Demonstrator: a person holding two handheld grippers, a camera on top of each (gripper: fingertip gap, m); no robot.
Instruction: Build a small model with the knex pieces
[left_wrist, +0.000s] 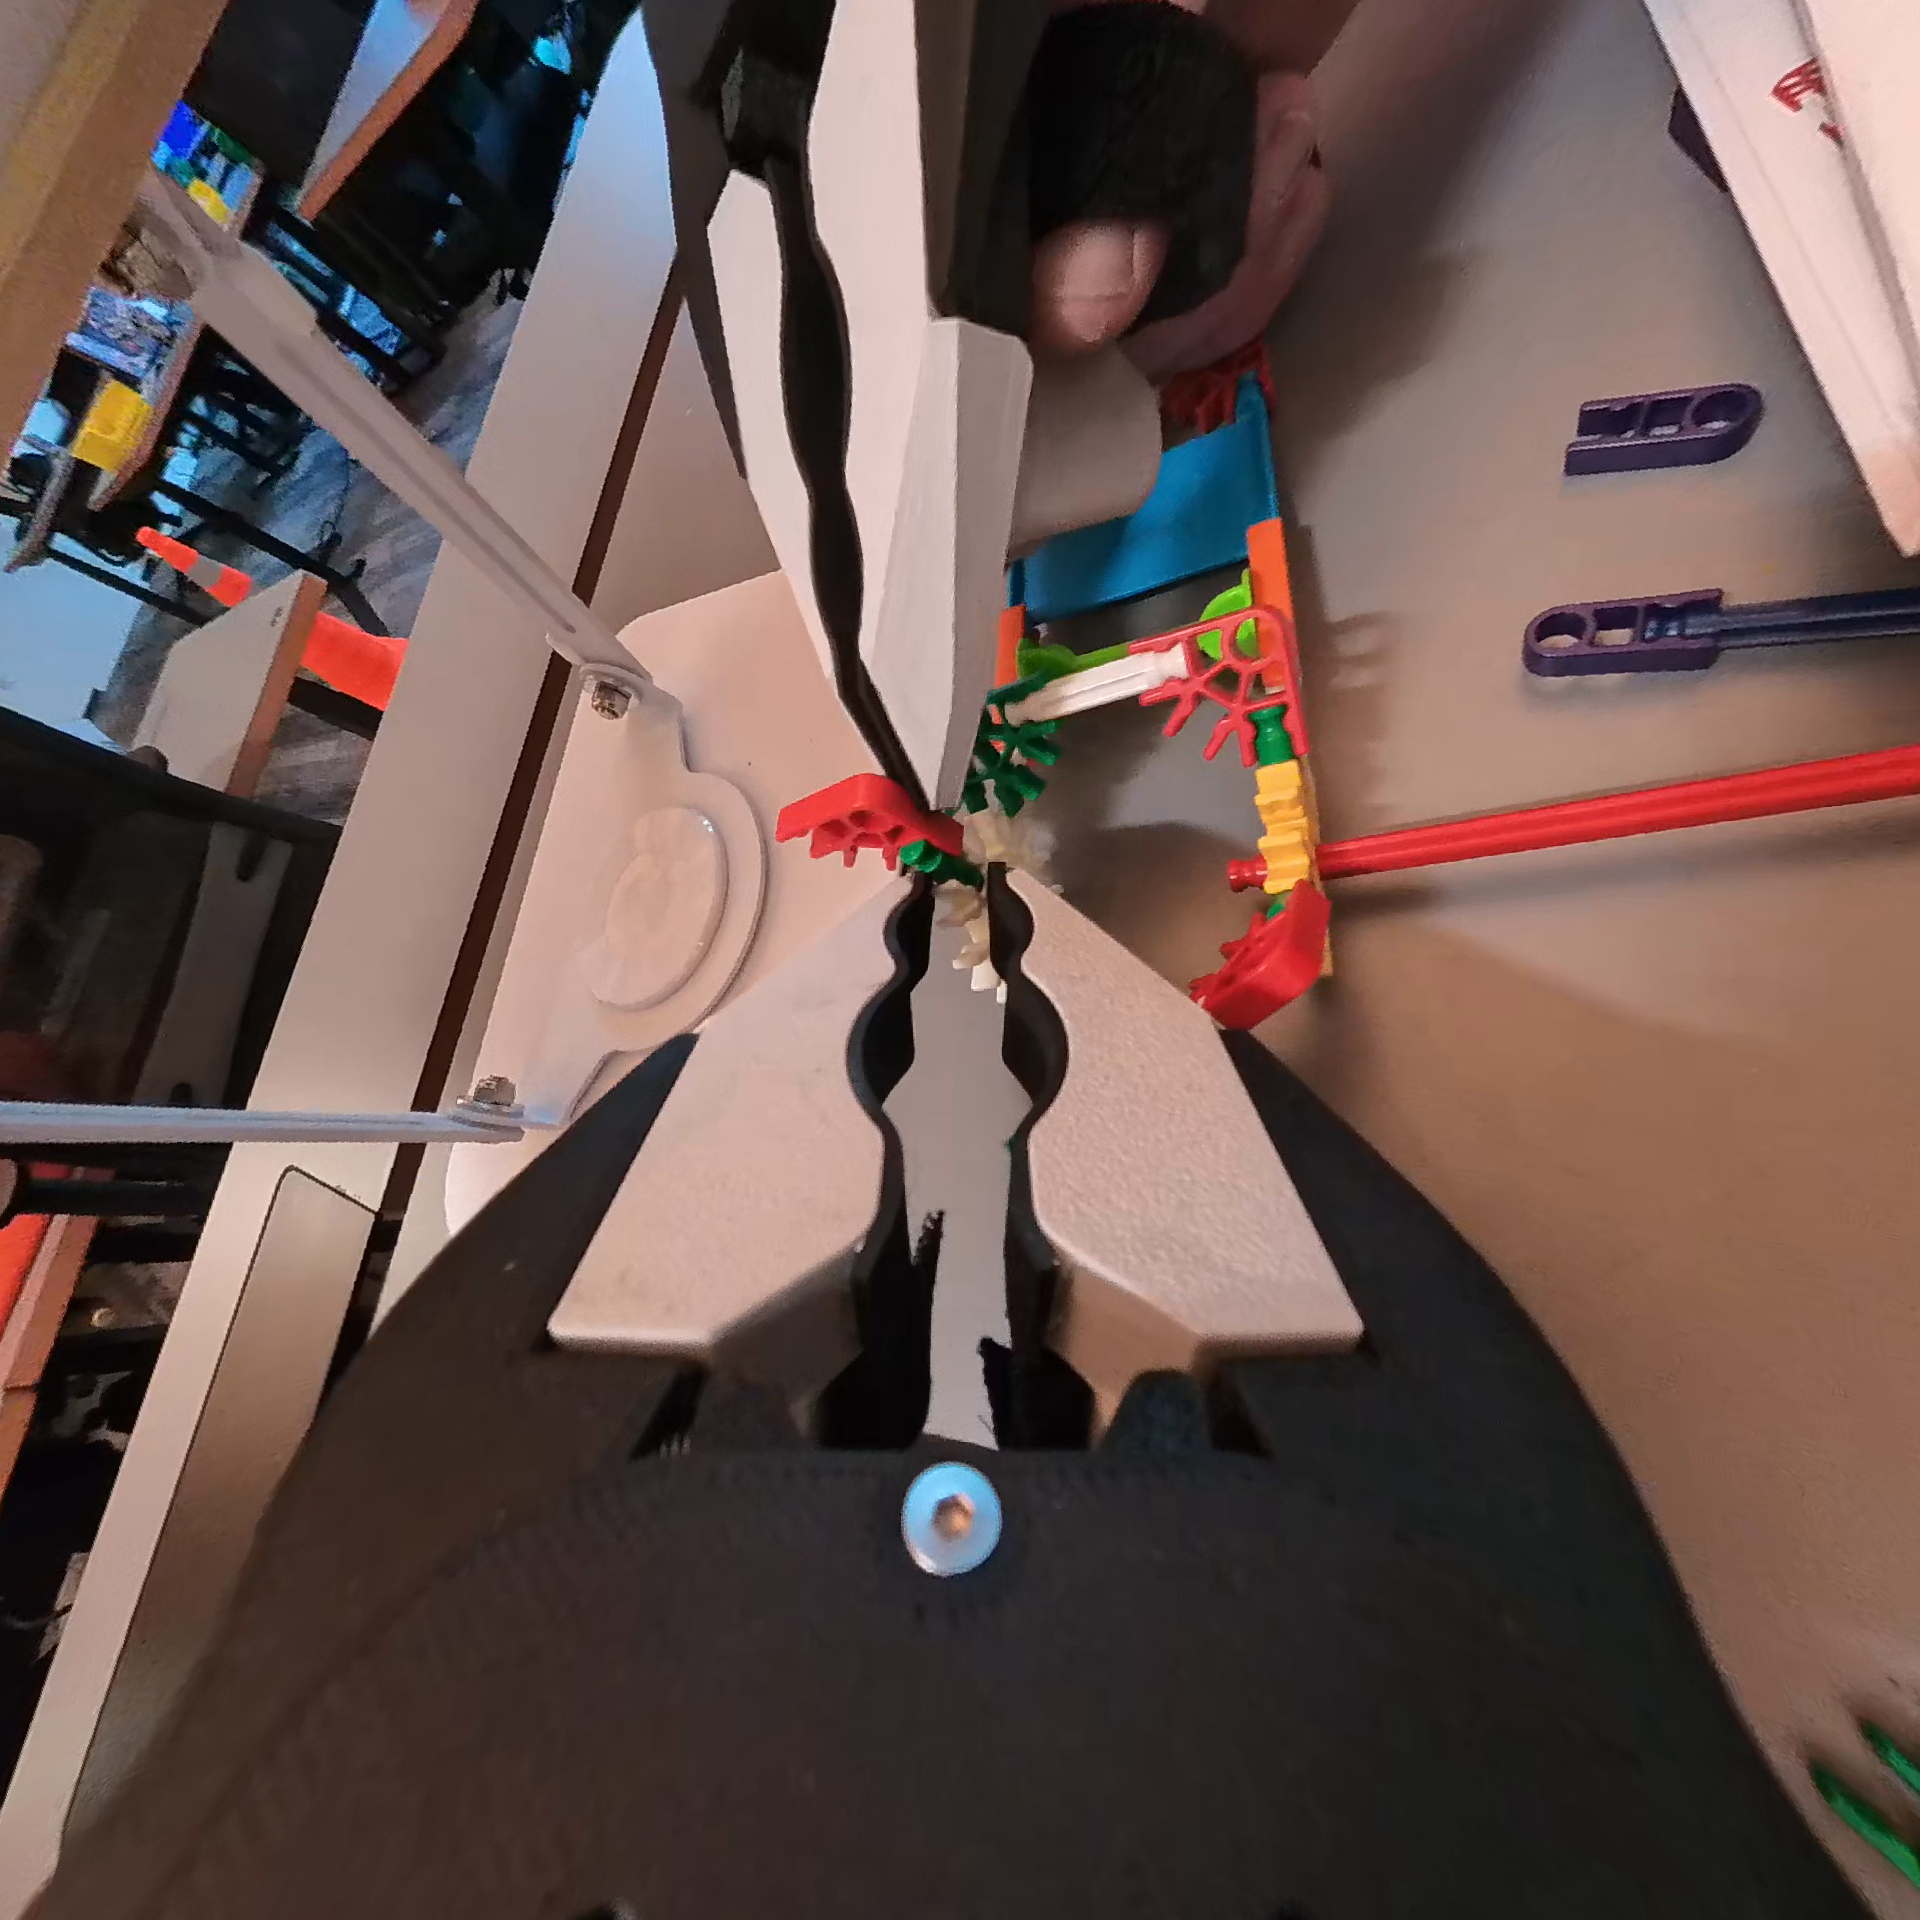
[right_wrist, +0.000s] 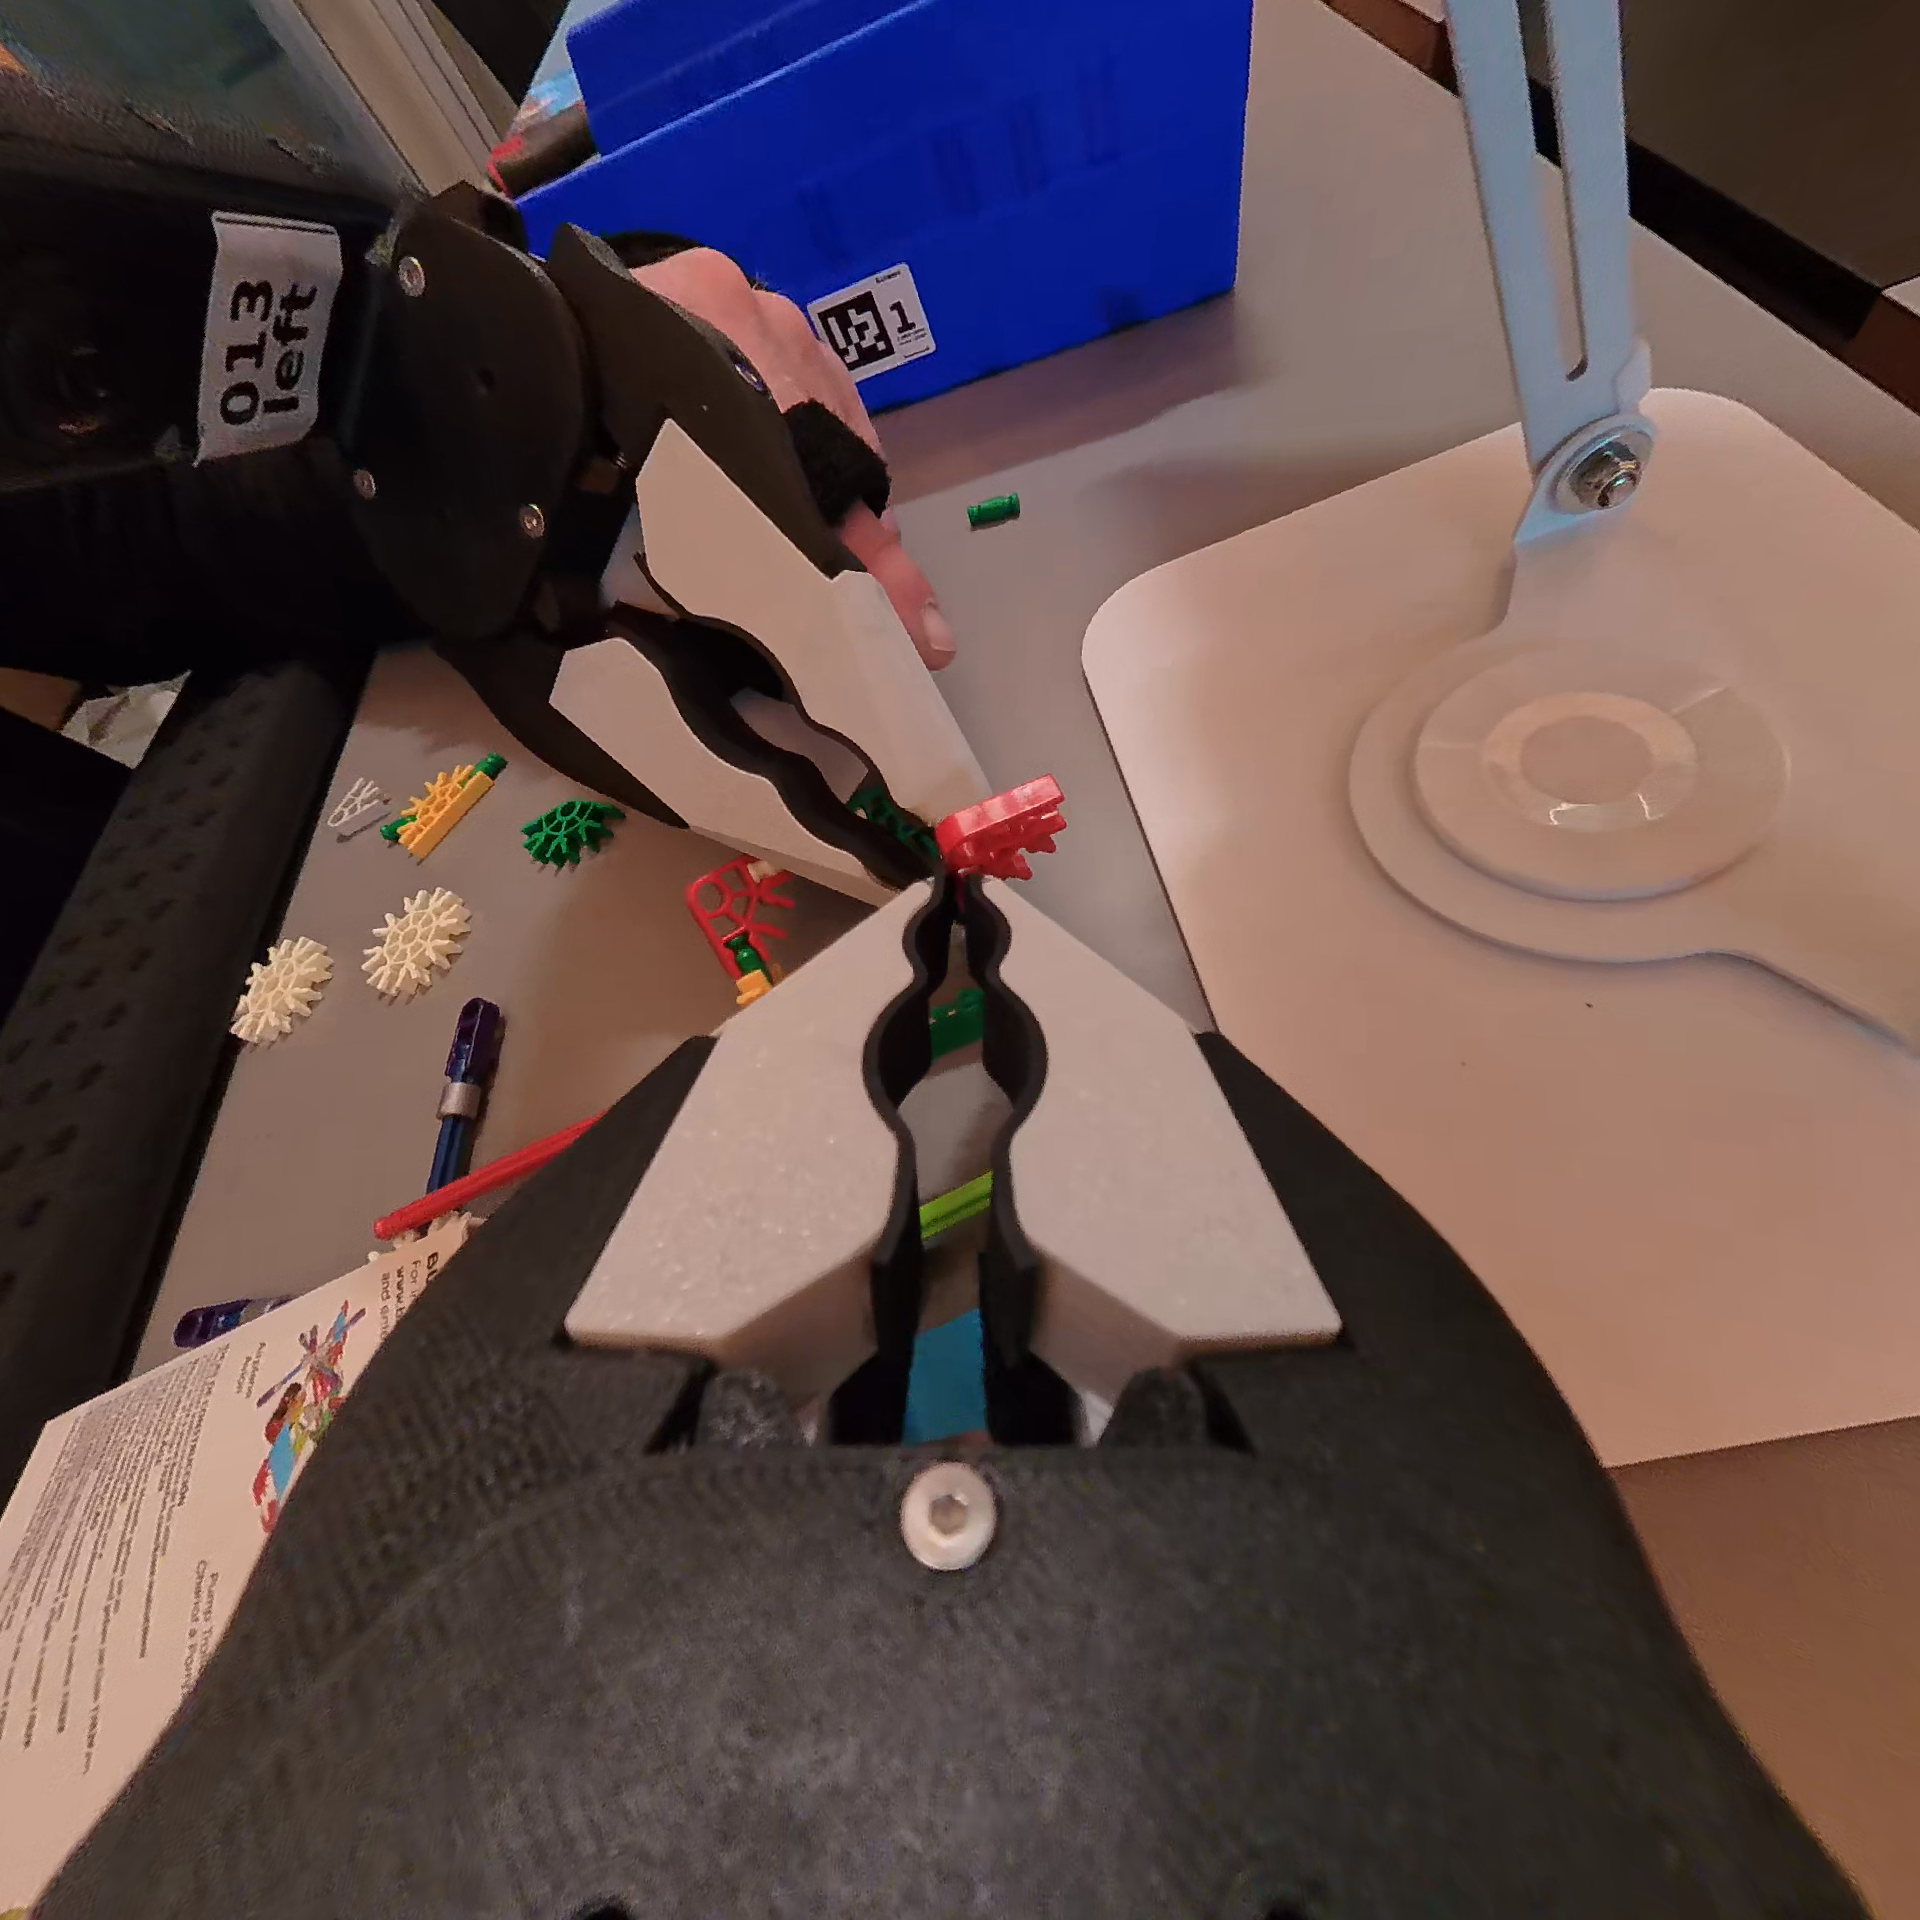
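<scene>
Your left gripper (left_wrist: 956, 883): clamped on green rod (left_wrist: 928, 858) | your right gripper (right_wrist: 961, 896): clamped on red connector (right_wrist: 1003, 826), at its 12 o'clock

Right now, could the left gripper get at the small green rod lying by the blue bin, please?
Probably not: the way to the green rod looks free, but the left gripper is shut on a white connector.
</scene>
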